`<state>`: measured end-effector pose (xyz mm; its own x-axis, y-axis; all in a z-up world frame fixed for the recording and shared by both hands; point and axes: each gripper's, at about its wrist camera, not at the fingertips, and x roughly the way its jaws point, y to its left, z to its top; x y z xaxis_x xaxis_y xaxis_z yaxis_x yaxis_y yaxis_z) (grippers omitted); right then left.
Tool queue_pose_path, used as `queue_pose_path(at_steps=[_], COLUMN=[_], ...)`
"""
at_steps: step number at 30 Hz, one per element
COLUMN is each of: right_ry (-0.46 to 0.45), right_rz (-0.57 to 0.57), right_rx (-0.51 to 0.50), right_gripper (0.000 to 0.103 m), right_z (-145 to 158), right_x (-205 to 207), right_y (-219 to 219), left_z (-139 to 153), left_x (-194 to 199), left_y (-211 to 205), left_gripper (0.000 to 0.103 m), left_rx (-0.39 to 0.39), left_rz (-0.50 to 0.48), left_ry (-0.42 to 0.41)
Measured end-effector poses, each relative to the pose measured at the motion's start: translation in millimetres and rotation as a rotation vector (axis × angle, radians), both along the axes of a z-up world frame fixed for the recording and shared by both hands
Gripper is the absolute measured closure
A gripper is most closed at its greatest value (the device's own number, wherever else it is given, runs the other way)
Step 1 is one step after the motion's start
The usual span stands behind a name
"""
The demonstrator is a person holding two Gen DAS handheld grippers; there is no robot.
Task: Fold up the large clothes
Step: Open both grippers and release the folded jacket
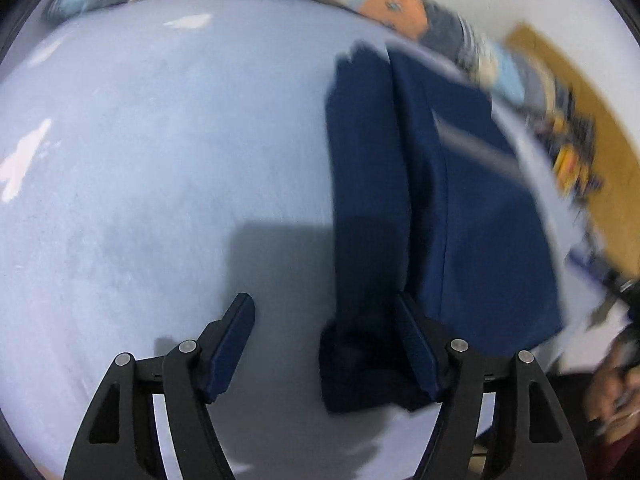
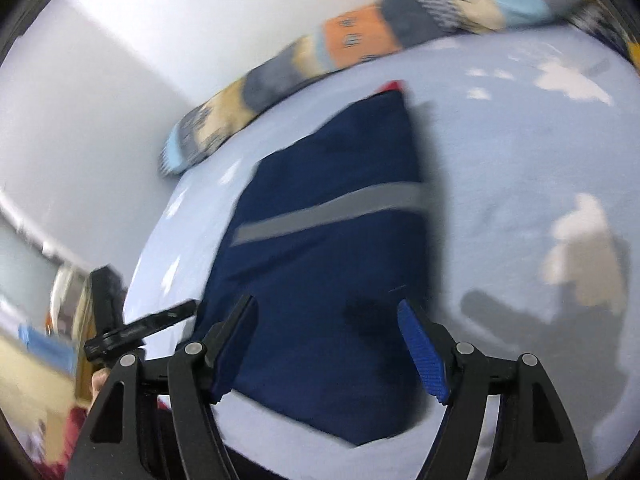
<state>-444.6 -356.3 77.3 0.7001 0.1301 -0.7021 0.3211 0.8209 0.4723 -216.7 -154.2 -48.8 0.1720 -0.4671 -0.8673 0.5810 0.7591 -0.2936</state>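
On the pale blue bed sheet (image 1: 140, 160) lies a folded navy garment (image 1: 440, 200) with a grey reflective stripe (image 2: 328, 212) across it; a small red bit shows at its far end in the right wrist view, too blurred to identify. Left wrist view: garment sits right of centre, its near end reaching down behind the right-hand finger of the left tool (image 1: 324, 344); the gap between the fingers is mostly bare sheet. Contact between that finger and the cloth can't be told. Right wrist view: garment spreads directly ahead of and under the right tool (image 2: 326, 342), cloth filling the gap between its fingers, near edge below the fingertips. No readable writing or brand anywhere; frames are motion-blurred. Both tools stand with fingers well apart, pads pressing on nothing, nothing gripped. A patchwork blanket (image 2: 360, 36) in orange, light blue, grey and cream runs along the far edge of the bed. Left tool also shows at the left edge of the right wrist view, held by a hand (image 2: 98, 382).
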Motion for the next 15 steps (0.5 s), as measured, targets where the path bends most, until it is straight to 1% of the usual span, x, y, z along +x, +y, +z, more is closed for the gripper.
queue_pose_path(at_steps=[1, 2, 3, 5, 6, 9, 11, 13, 15], right_ry=[0.0, 0.006, 0.016, 0.021, 0.025, 0.016, 0.011, 0.016, 0.027], right_rz=[0.035, 0.069, 0.102, 0.167, 0.209, 0.32, 0.399, 0.438, 0.462], right_rx=[-0.046, -0.09, -0.137, -0.229, -0.285, -0.446, -0.518, -0.577, -0.589], right_gripper=[0.028, 0.028, 0.028, 0.028, 0.028, 0.028, 0.029, 0.029, 0.029], right_z=[0, -2, -6, -10, -12, -17, -23, -29, -35], right_x=[10, 16, 23, 27, 29, 35, 39, 44, 54], right_y=[17, 33, 52, 85, 104, 155, 184, 203, 218], left_z=[3, 7, 11, 21, 24, 20, 15, 12, 9], left_x=[-6, -7, -8, -9, -8, -6, -6, -8, -10], left_y=[-2, -2, 6, 30, 49, 81, 86, 85, 88], left_gripper=[0.032, 0.033, 0.033, 0.033, 0.032, 0.032, 0.032, 0.032, 0.032], left_rx=[0.011, 0.004, -0.028, -0.088, -0.121, -0.167, -0.173, -0.176, -0.181], left_rz=[-0.011, -0.007, 0.018, 0.093, 0.151, 0.286, 0.327, 0.341, 0.335], left_ry=[-0.041, -0.052, -0.058, -0.079, -0.085, -0.054, -0.044, -0.041, -0.049])
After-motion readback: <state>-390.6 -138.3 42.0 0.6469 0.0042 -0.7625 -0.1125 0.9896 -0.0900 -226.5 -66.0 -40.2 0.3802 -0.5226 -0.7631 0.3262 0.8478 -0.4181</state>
